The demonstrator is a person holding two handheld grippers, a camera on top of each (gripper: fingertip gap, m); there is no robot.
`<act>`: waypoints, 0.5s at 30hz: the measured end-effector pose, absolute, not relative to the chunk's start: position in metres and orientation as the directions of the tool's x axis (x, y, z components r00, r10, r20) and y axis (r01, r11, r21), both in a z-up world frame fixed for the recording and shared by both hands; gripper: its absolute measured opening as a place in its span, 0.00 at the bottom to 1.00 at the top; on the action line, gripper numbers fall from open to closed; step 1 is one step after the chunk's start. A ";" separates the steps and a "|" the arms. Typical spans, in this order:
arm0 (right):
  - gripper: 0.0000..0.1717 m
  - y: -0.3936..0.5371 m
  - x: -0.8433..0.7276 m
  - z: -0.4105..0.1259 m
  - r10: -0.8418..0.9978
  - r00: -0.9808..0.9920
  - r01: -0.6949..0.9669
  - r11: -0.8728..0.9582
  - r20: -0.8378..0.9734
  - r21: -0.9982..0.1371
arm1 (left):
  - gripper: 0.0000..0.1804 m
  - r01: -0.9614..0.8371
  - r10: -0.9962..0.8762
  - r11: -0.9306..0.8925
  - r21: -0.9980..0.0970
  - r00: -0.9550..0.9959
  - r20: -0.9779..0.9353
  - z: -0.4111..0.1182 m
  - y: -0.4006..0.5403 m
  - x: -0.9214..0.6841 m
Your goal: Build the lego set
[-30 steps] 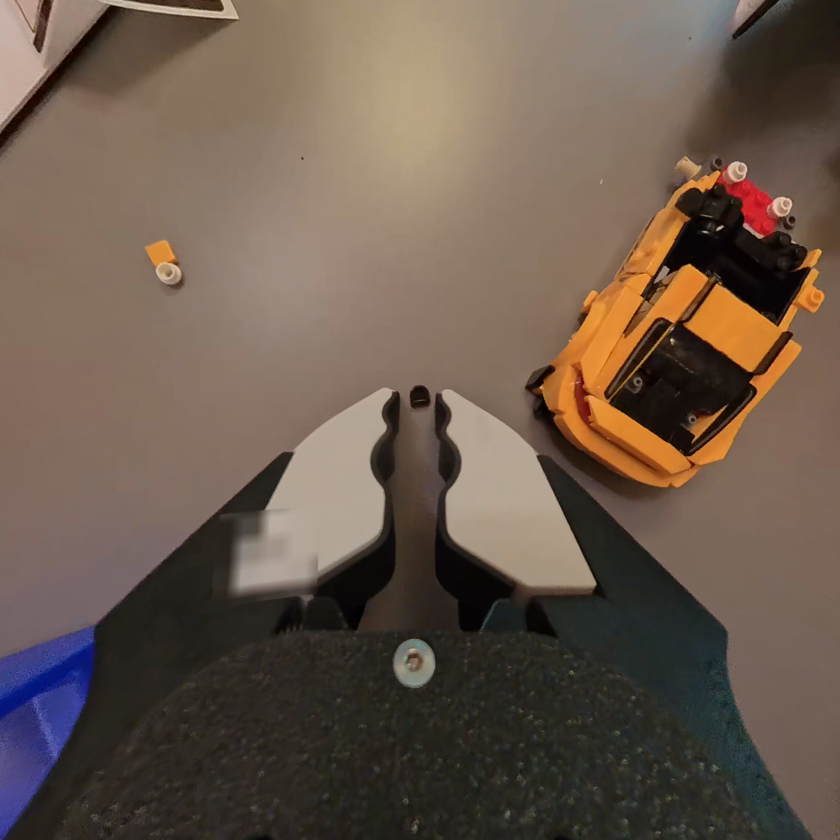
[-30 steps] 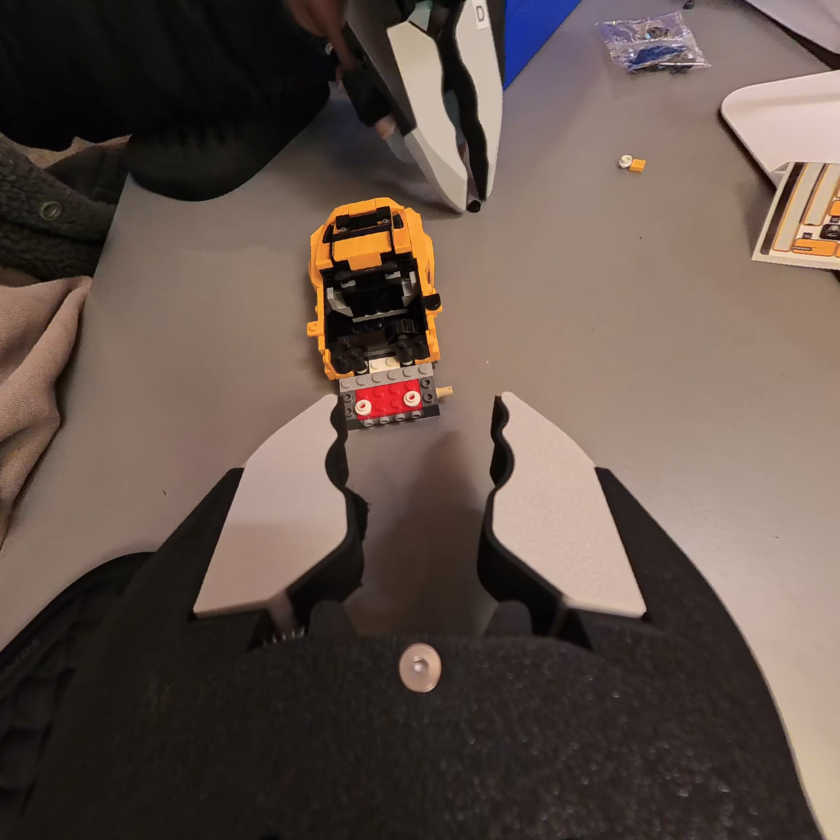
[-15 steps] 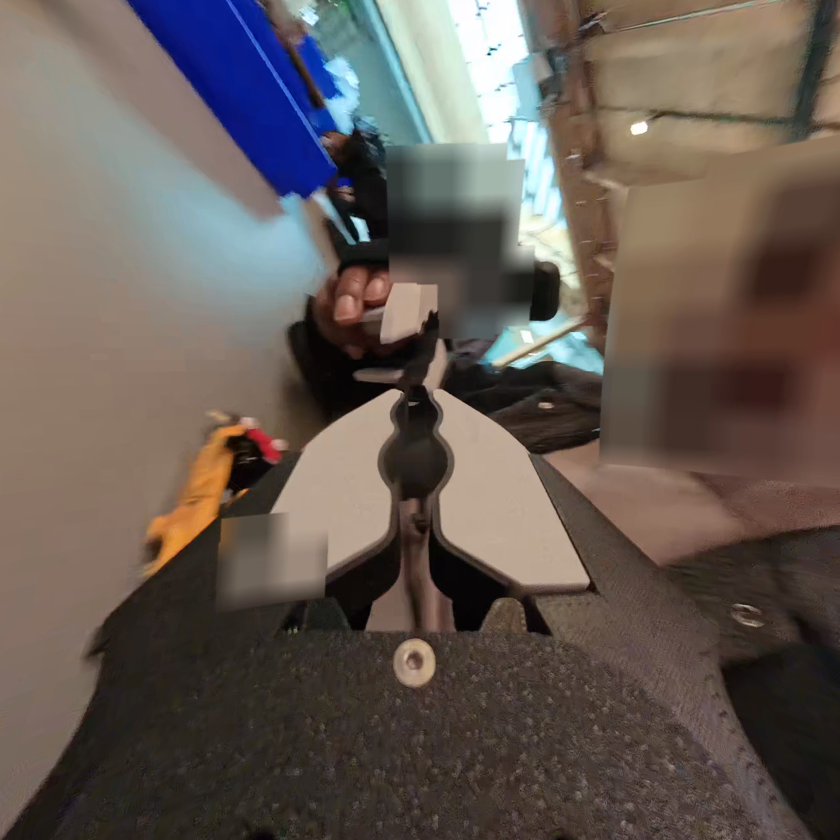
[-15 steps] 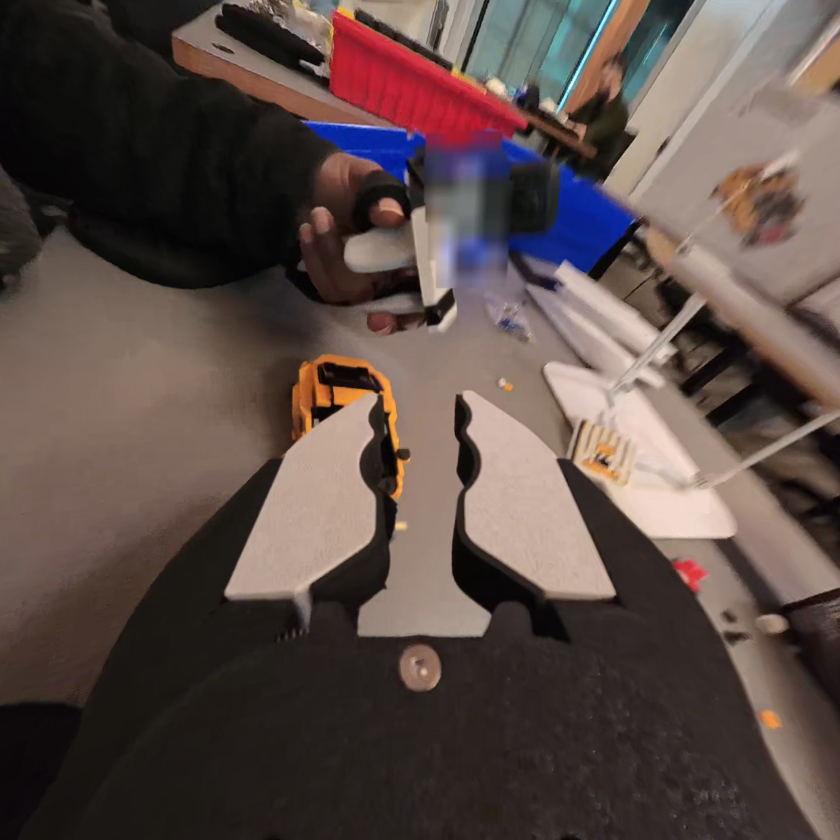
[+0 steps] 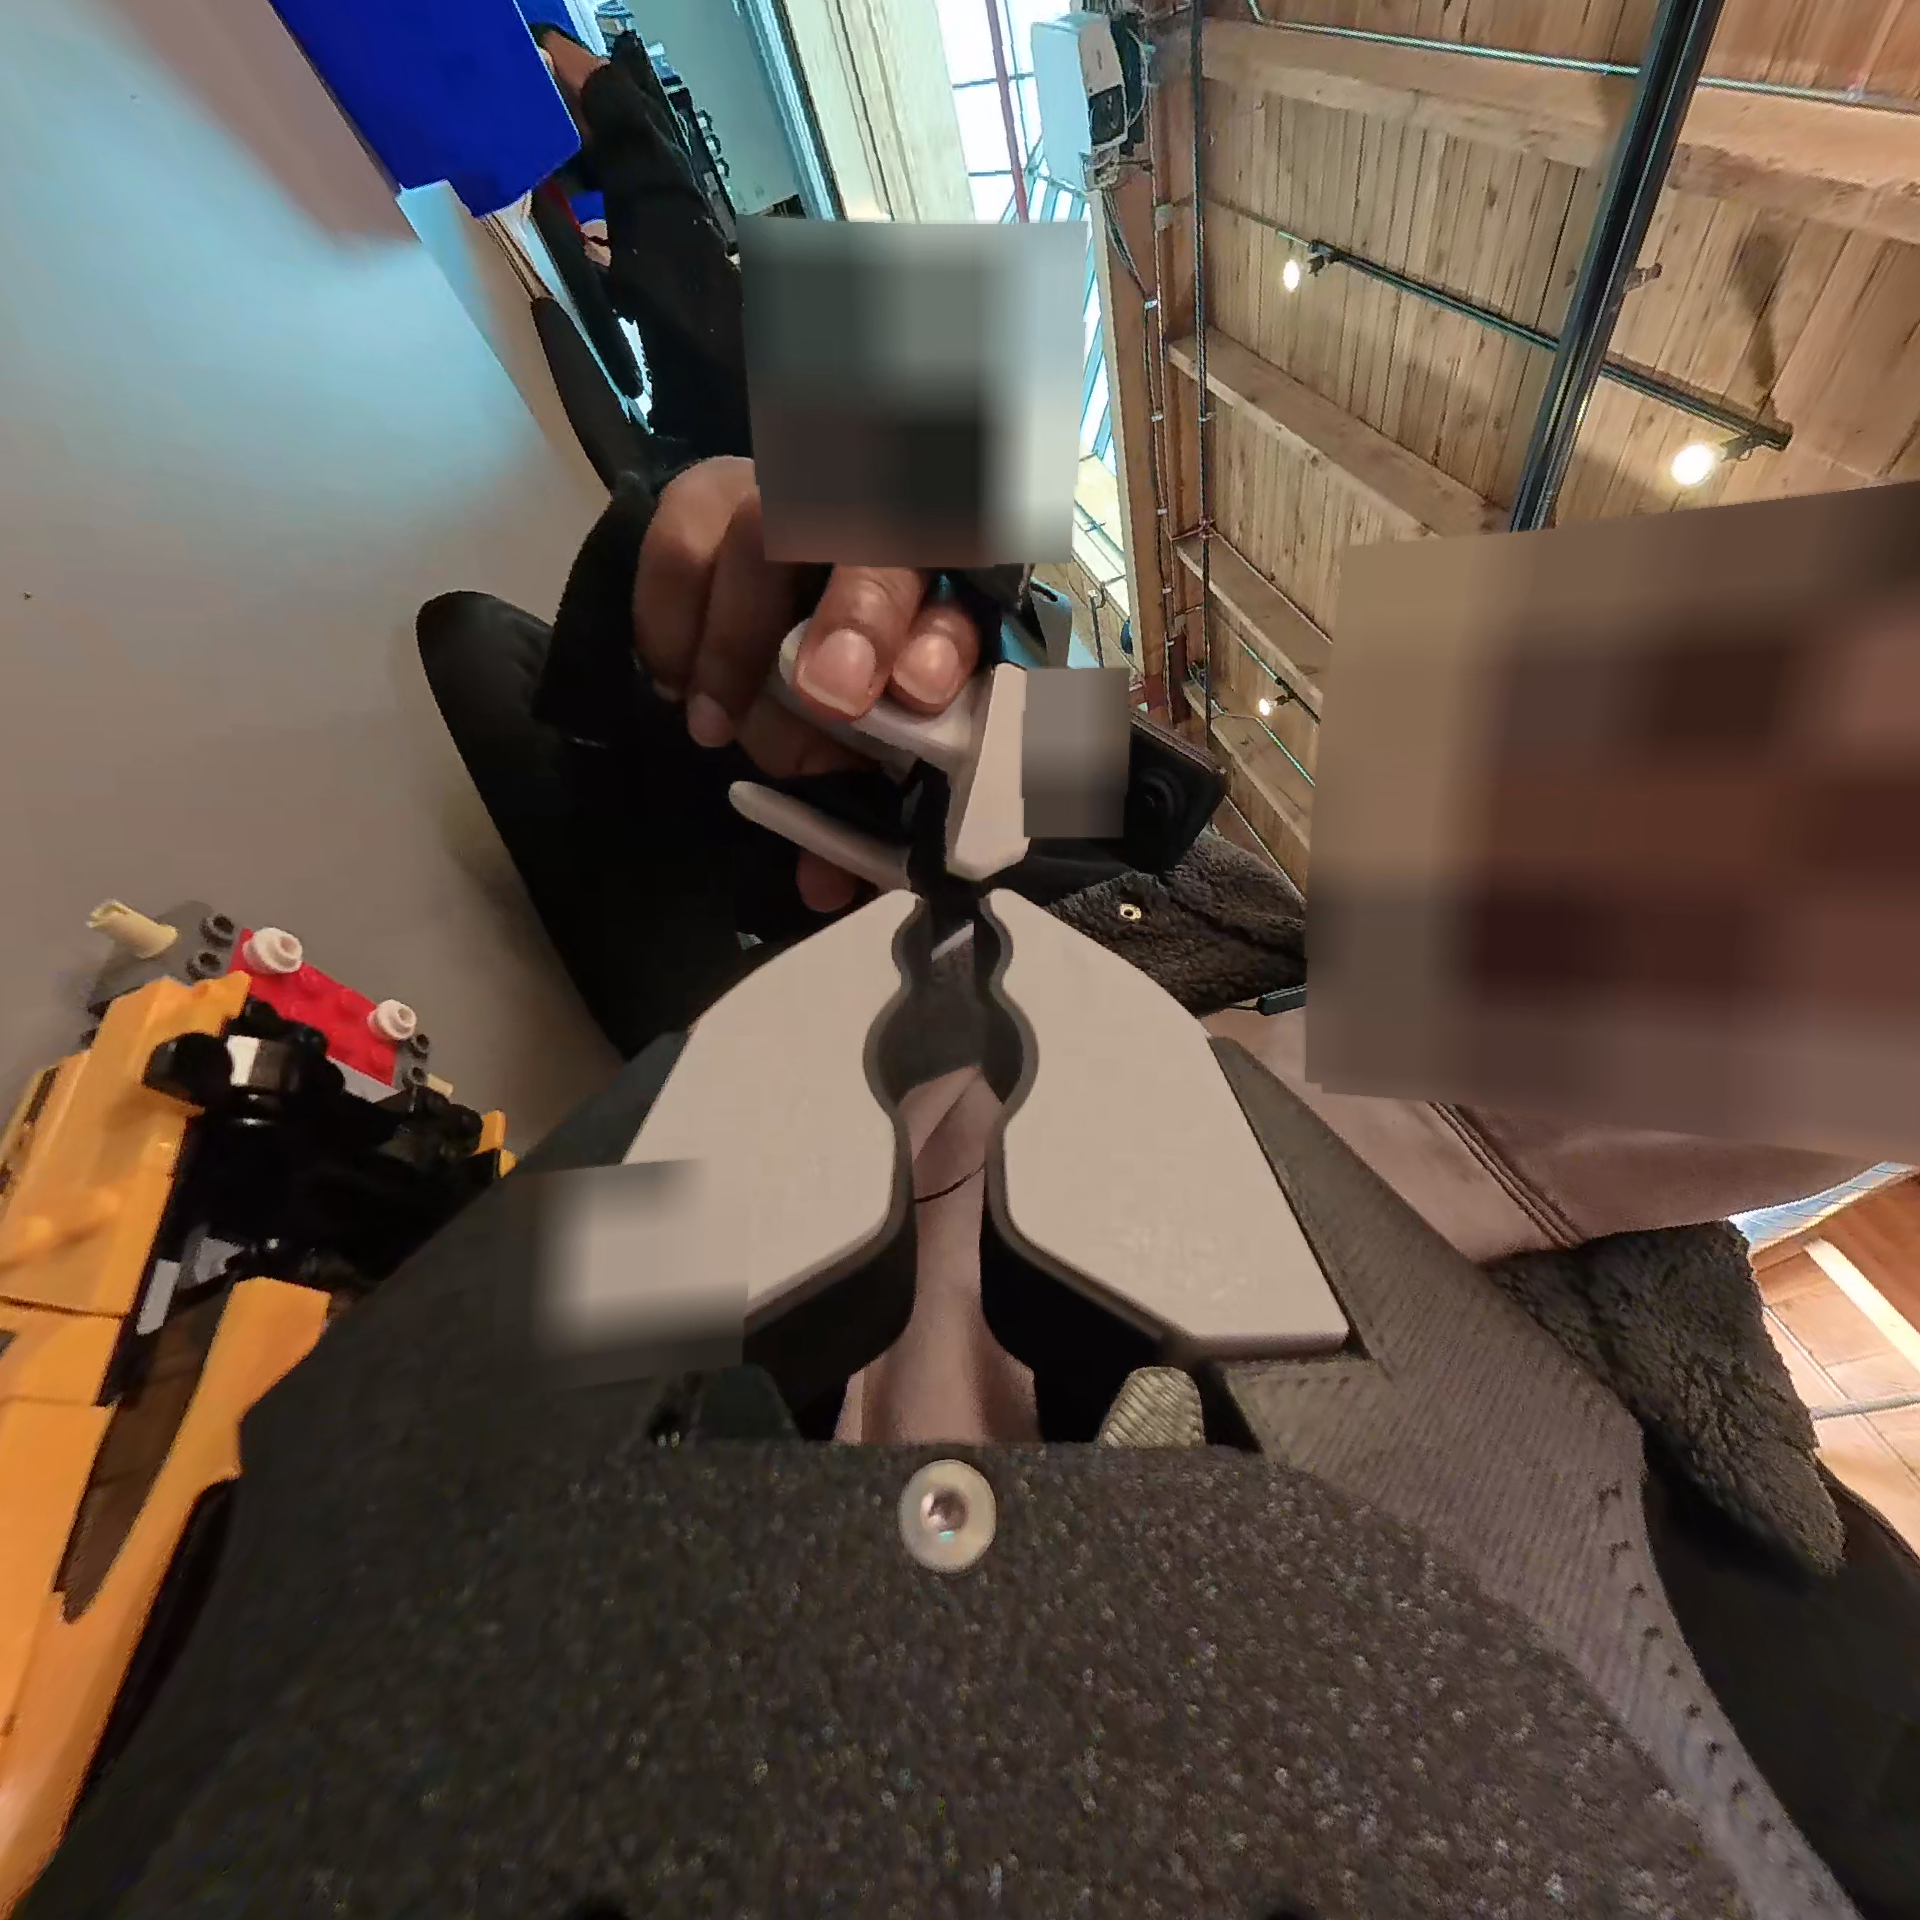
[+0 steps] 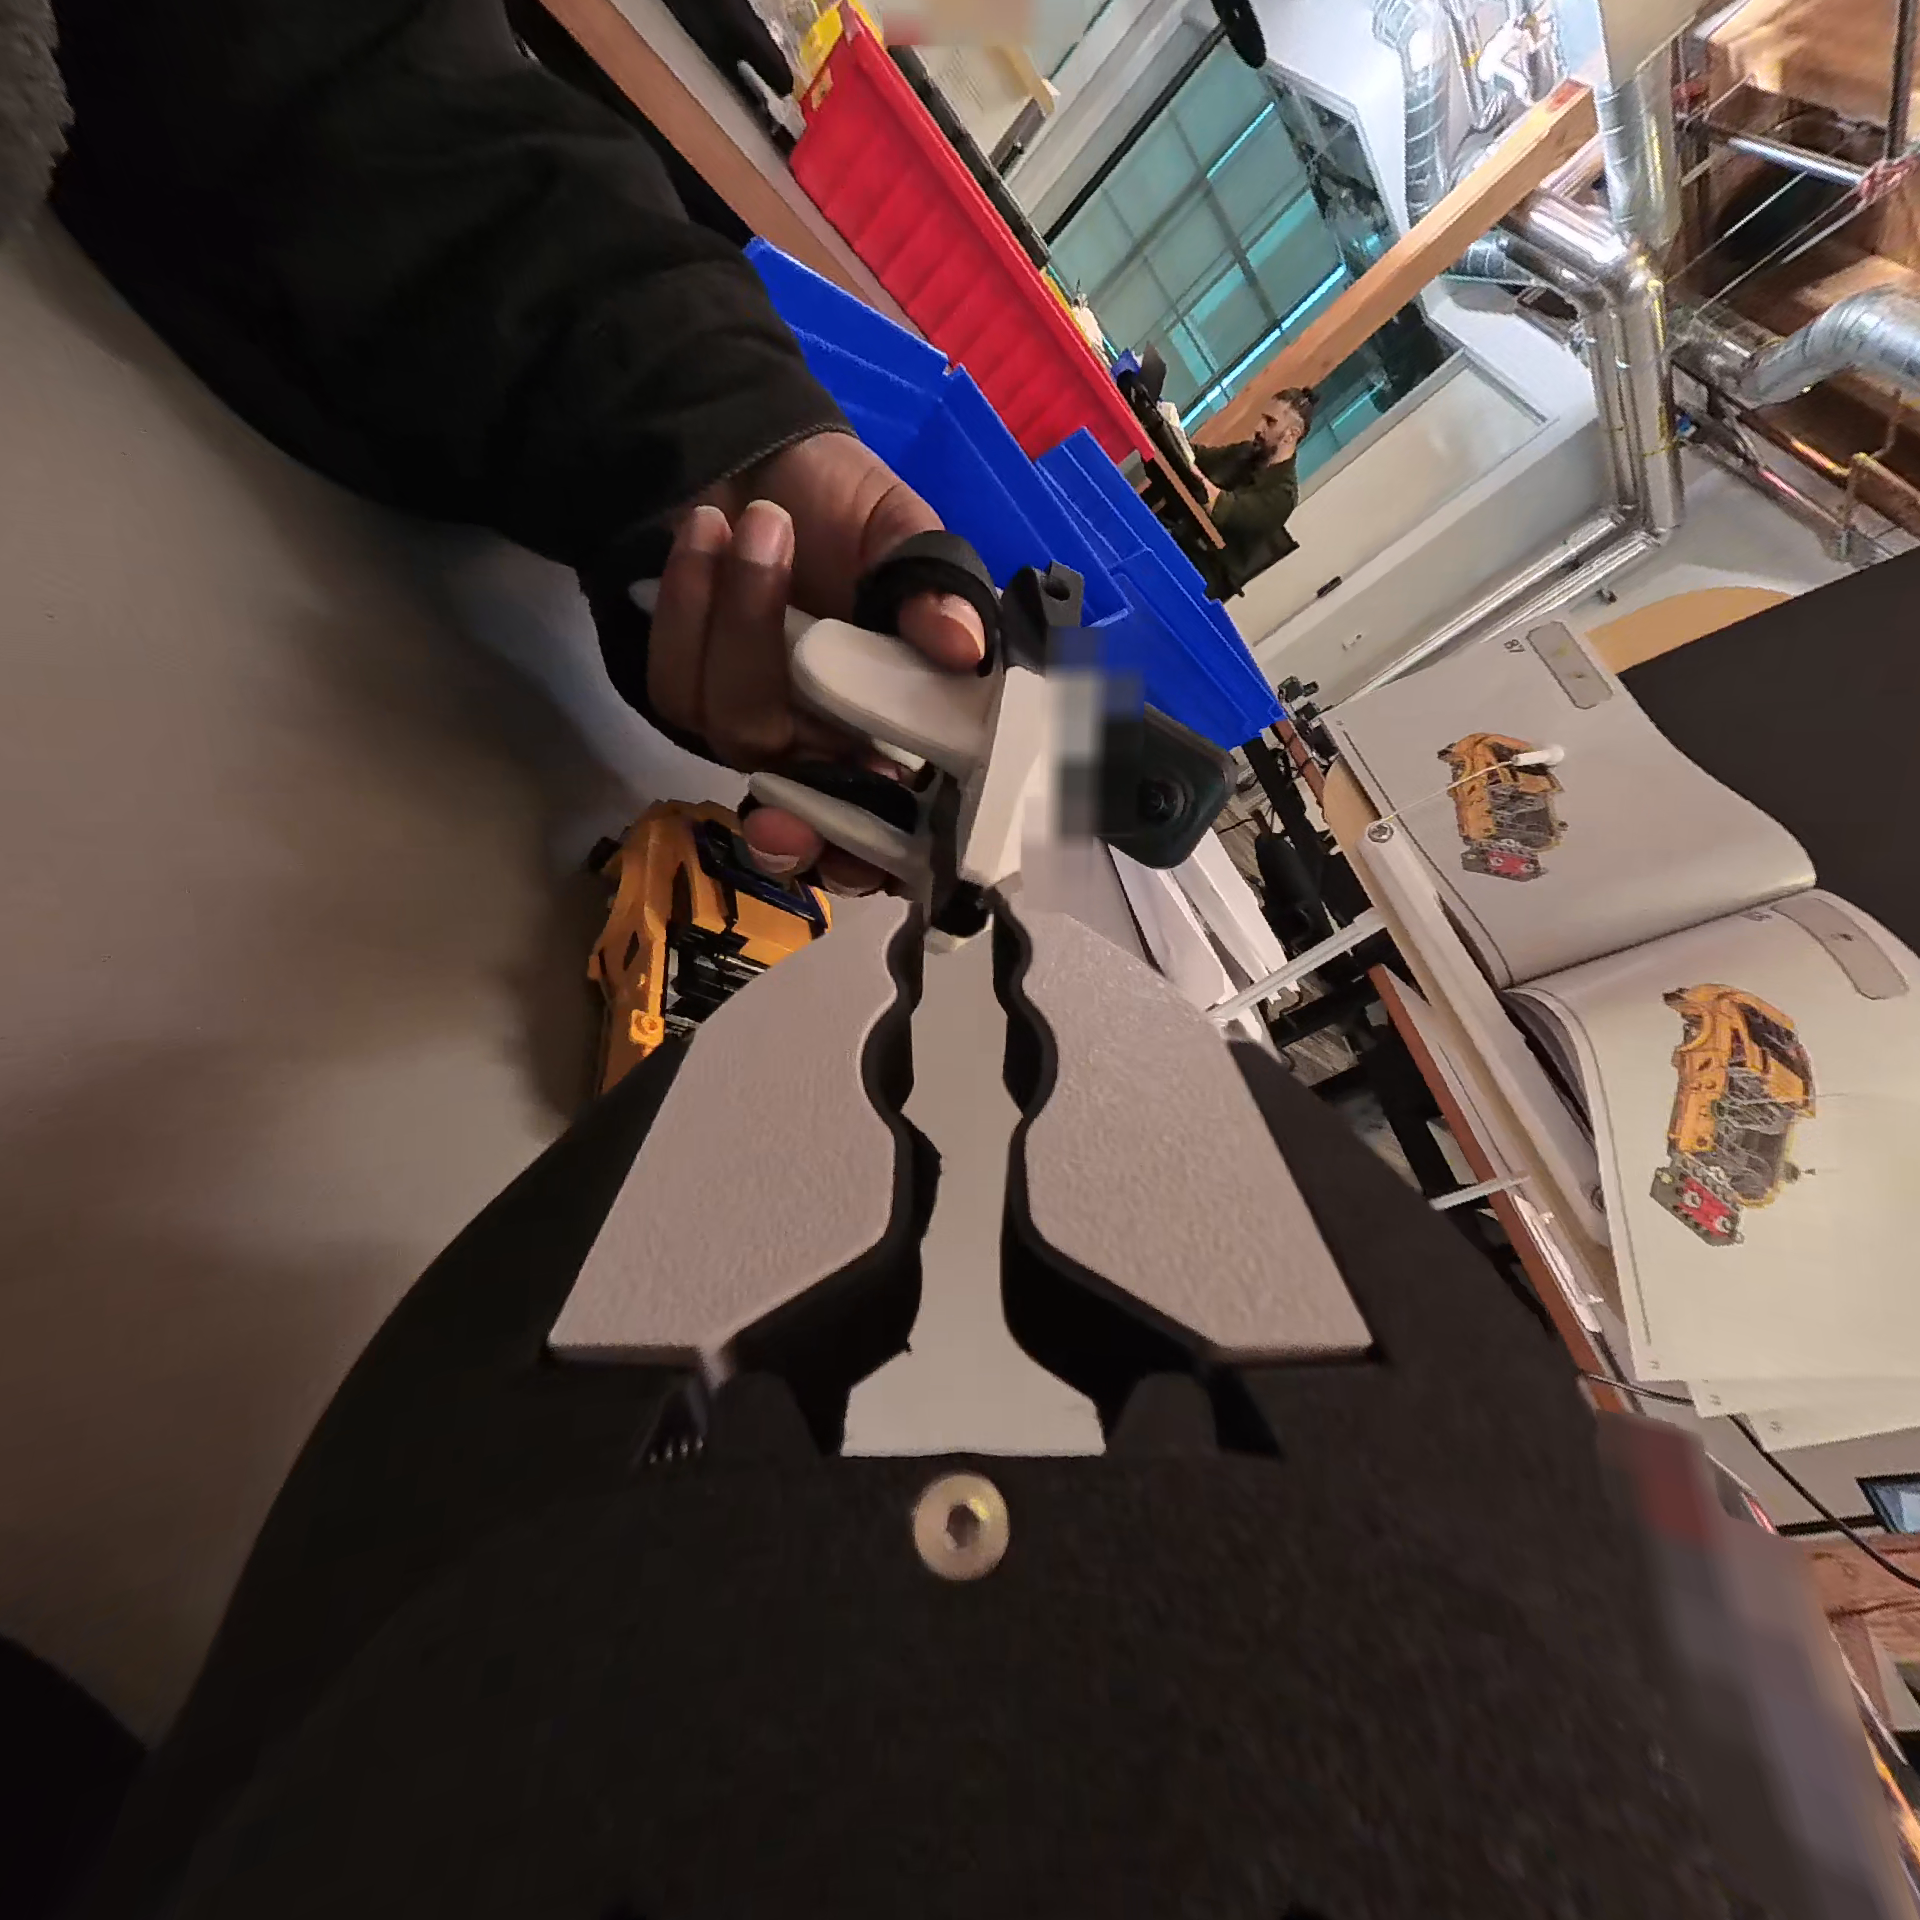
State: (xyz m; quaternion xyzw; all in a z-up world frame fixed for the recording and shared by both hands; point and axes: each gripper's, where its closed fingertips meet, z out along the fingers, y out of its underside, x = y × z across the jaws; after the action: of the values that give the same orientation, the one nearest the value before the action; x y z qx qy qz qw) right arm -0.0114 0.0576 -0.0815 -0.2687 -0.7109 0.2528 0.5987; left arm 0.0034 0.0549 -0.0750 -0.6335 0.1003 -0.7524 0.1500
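Now grey fingers (image 5: pixel 821 997) of left gripper (image 5: pixel 948 914) pinch a small black piece (image 6: pixel 958 914); right gripper (image 6: pixel 958 927), wavy-edged fingers (image 6: pixel 1101 1039) narrowed, flanks it.

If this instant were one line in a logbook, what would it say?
left gripper: shut on small black piece | right gripper: tip to tip with it, jaws narrow, grip unclear | orange toy car: on table
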 end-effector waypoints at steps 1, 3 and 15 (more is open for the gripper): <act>0.06 0.058 -0.011 -0.082 0.689 -0.139 0.080 0.723 0.711 -0.686 | 0.04 0.101 -0.353 -0.935 -0.341 -0.151 0.923 -0.075 0.055 0.003; 0.05 0.058 -0.011 -0.083 0.707 -0.145 0.086 0.706 0.693 -0.703 | 0.04 0.105 -0.353 -0.934 -0.341 -0.145 0.924 -0.076 0.056 0.002; 0.01 0.064 -0.014 -0.081 0.964 -0.224 0.144 0.180 0.145 -0.973 | 0.05 0.123 -0.649 -0.725 -0.678 0.209 0.731 -0.085 0.069 -0.008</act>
State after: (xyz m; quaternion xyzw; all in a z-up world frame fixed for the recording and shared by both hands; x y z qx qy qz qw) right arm -0.0142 0.0635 -0.0808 -0.4403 -0.6289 0.4651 0.4407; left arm -0.0076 0.0687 -0.0849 -0.7080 0.1859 -0.6009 0.3211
